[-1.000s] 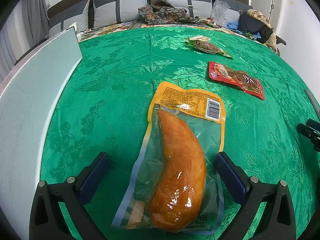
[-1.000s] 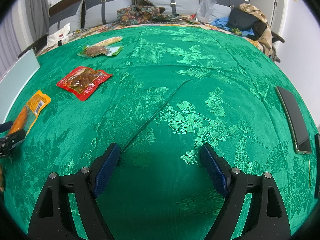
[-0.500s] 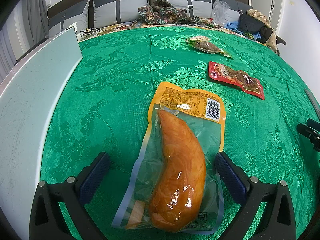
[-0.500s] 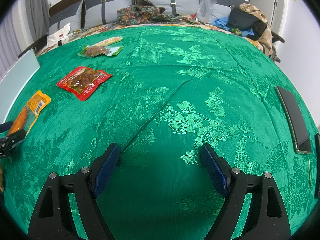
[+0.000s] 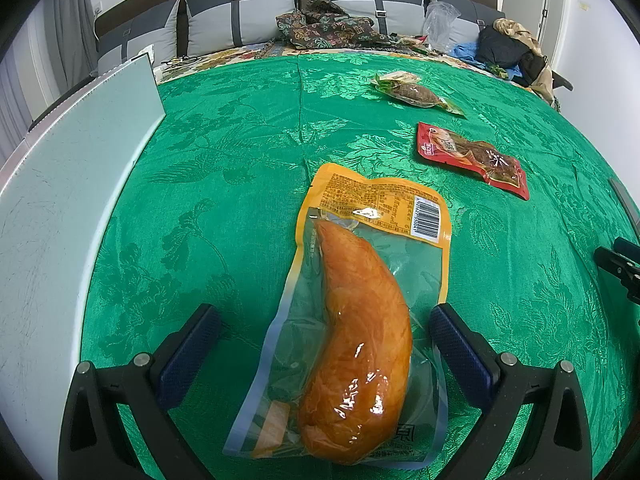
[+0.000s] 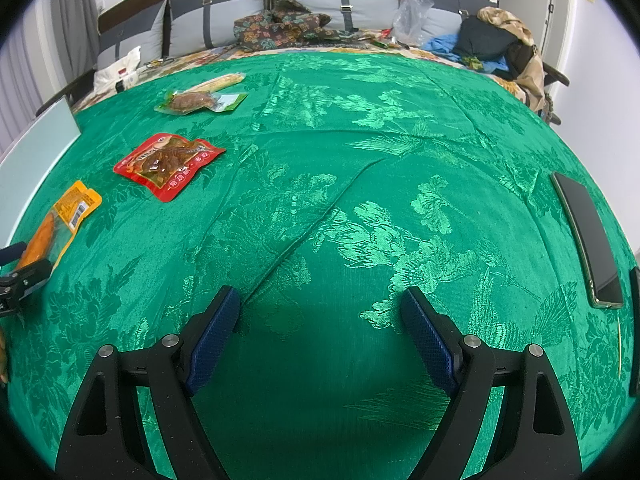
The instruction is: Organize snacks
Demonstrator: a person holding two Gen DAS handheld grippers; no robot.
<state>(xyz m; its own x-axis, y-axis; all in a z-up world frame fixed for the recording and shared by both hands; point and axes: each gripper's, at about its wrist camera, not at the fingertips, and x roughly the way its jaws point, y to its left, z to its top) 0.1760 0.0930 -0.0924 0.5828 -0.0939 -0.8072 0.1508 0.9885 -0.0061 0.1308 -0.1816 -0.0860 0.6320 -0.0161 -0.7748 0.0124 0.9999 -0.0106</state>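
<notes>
An orange-and-clear packet with a chicken leg point(image 5: 356, 316) lies on the green cloth between the open fingers of my left gripper point(image 5: 320, 332); the fingers stand apart from it on both sides. It also shows in the right wrist view point(image 6: 60, 224). A red snack packet point(image 5: 472, 158) point(image 6: 168, 164) and a green-edged packet point(image 5: 416, 94) point(image 6: 196, 102) lie farther back. A pale corn packet point(image 6: 218, 82) lies behind the green one. My right gripper point(image 6: 320, 324) is open and empty over bare cloth.
A pale grey-green board point(image 5: 60, 184) stands along the left edge of the table. A dark phone point(image 6: 586, 232) lies at the right edge. Cushions, clothes and a plastic bag point(image 6: 410, 12) lie on the sofa behind the table.
</notes>
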